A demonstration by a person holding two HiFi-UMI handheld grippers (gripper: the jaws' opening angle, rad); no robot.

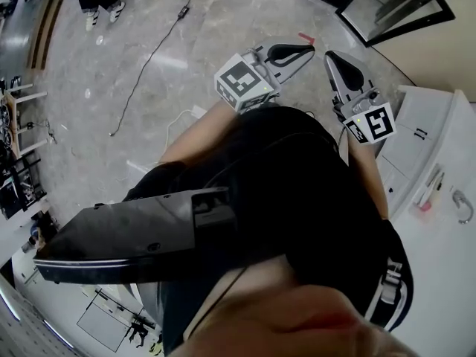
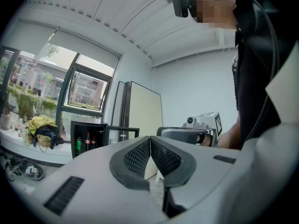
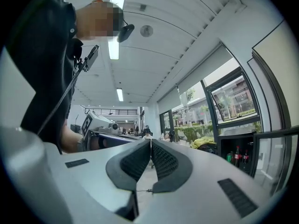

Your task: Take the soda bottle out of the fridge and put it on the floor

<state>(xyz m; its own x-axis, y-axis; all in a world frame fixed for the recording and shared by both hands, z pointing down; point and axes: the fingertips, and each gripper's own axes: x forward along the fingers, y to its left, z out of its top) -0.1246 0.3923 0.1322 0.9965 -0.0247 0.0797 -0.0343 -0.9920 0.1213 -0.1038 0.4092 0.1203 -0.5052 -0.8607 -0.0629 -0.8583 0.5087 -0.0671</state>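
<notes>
A small black fridge (image 2: 88,140) stands open far ahead under the window. Dark soda bottles (image 2: 88,142) with red labels stand inside it beside a green can (image 2: 78,145). The right gripper view shows the same fridge (image 3: 239,154) and the bottles (image 3: 237,157) at its right edge. My left gripper (image 2: 150,141) is shut, its pads pressed together with nothing between them. My right gripper (image 3: 151,143) is also shut and empty. In the head view both grippers, left (image 1: 309,50) and right (image 1: 332,56), are held out side by side in front of the person's body, far from the fridge.
Grey marble floor (image 1: 149,43) spreads ahead, with a cable (image 1: 145,62) lying across it. A white cabinet (image 1: 439,199) stands at the right with small items on top. A dark glass-fronted frame (image 1: 394,6) is at the top right. A person's feet (image 1: 100,10) show at the top left.
</notes>
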